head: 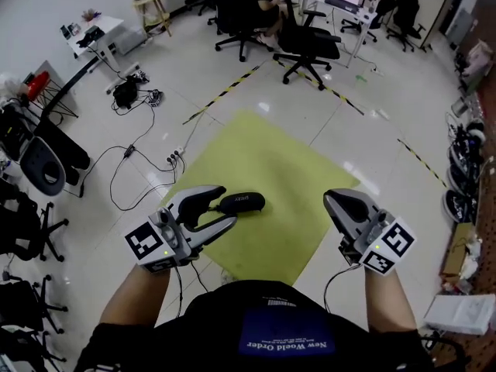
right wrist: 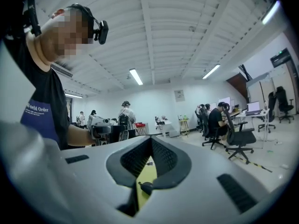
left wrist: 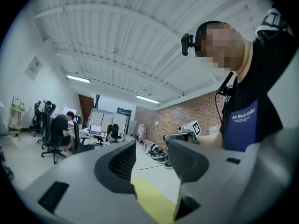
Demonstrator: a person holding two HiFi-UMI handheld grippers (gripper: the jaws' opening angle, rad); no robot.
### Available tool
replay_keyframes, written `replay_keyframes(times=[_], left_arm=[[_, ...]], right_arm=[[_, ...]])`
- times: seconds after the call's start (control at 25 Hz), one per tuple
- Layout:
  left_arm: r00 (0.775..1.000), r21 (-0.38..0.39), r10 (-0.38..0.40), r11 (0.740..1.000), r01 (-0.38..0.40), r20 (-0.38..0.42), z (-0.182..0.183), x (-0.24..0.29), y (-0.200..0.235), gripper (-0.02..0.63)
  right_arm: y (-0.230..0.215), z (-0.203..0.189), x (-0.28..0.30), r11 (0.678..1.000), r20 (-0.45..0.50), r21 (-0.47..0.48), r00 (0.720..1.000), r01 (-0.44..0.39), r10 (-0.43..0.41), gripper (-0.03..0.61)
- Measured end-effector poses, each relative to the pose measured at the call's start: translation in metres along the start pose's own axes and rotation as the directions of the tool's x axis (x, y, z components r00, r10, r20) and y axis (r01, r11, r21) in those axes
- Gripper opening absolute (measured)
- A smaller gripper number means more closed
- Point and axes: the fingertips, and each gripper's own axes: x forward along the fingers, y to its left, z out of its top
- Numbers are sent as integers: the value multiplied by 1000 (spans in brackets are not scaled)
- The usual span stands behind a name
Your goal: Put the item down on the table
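In the head view, the person holds one gripper in each hand, above a yellow-green mat [head: 271,169] on the shiny floor. The left gripper [head: 222,210] has its jaws apart, and nothing is between them. A long black item [head: 246,202] lies on the mat, and from up here it shows right past the tip of the left gripper. The right gripper [head: 335,201] has its jaws together and holds nothing. Black office chairs [head: 306,49] stand far back by the desks. Black cables [head: 139,161] lie on the floor to the left of the mat.

In the left gripper view, the left gripper [left wrist: 152,148] points out across the room. Its two jaws stand apart with only air between them. A bit of the mat [left wrist: 152,199] shows low down in the gap. The right gripper [left wrist: 184,132] is seen past the jaws, and the person in a black shirt is beside it.

In the right gripper view, the right gripper [right wrist: 151,143] has its jaw tips touching, with nothing pinched in them. Below the tips there is a small gap. The mat [right wrist: 147,169] shows through it, with the black item [right wrist: 145,187] lying on it. The left gripper [right wrist: 100,129] is off to the side. People sit at desks far away.
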Motion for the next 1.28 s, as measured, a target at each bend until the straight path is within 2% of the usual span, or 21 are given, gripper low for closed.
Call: replay_keyframes(times=[0.16, 0.28, 0.36, 0.64, 0.88, 1.28], left_arm=[[999, -103, -20, 994, 23, 35, -7, -3, -25, 170], [995, -211, 22, 978, -1, 95, -5, -7, -21, 82], [994, -249, 31, 968, -4, 108, -7, -7, -21, 18], [998, -206, 4, 979, 9, 60, -4, 9, -39, 5], [999, -170, -15, 985, 21, 36, -6, 15, -46, 5], [1000, -181, -5, 983, 9, 20, -14, 17, -45, 5]], right_arm=[[16, 2, -13, 1000, 1, 19, 1000, 4, -4, -12], [20, 3, -20, 999, 8, 33, 1000, 12, -12, -12], [20, -1, -25, 999, 14, 44, 1000, 21, -21, -12], [17, -12, -36, 995, 19, 96, 999, 36, -38, -12], [17, -16, -38, 994, 17, 101, 999, 41, -43, -12], [14, -20, -36, 995, 4, 90, 999, 38, -39, -12]])
